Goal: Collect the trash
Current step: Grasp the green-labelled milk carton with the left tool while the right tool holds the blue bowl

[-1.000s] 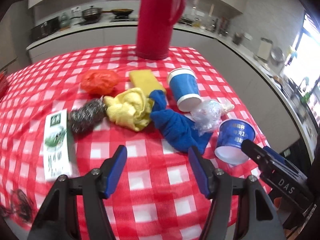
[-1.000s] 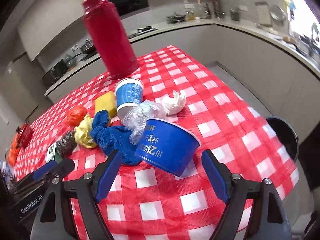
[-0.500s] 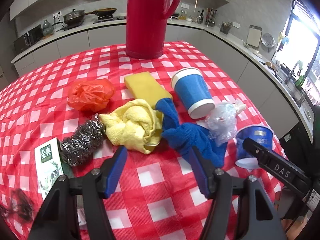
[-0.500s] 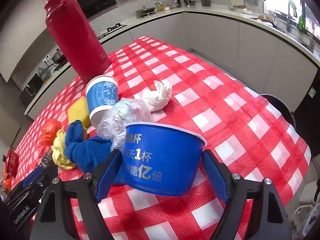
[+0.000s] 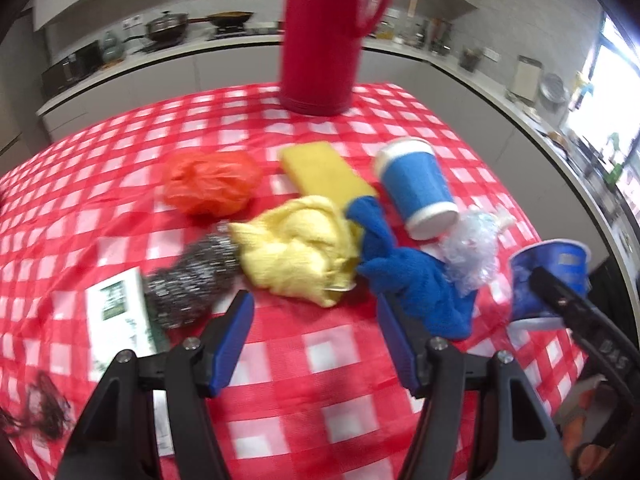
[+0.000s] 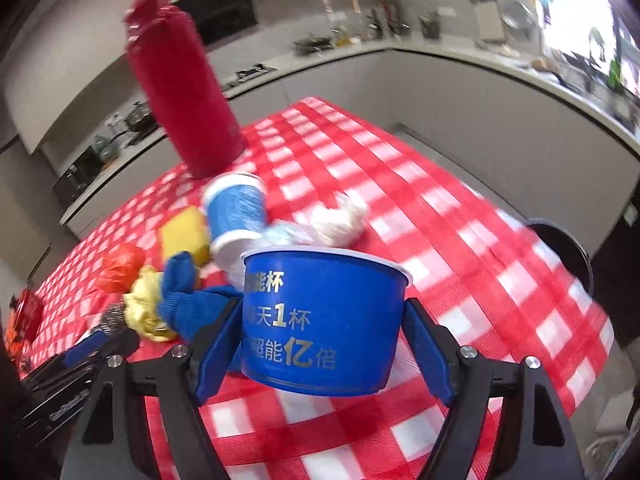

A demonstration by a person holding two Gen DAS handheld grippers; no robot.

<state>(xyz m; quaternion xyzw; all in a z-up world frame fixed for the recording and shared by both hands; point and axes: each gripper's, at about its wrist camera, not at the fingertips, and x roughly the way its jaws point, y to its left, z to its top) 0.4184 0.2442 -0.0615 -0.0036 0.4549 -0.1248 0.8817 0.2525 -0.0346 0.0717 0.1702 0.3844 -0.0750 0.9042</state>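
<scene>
Your right gripper [image 6: 323, 354] clamps the blue paper bowl [image 6: 324, 316] at lower centre, its 2 pads against the walls — squeeze gently, paper buckles. Carry it level toward the dark bin [image 6: 560, 248] at right. Your left gripper [image 5: 316, 340] hangs open, holding nothing, before the yellow cloth [image 5: 300, 248].

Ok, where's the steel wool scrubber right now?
In the left wrist view, the steel wool scrubber lies on the checked tablecloth left of centre, between the green-and-white carton and the yellow cloth, just ahead of the left gripper.
</scene>
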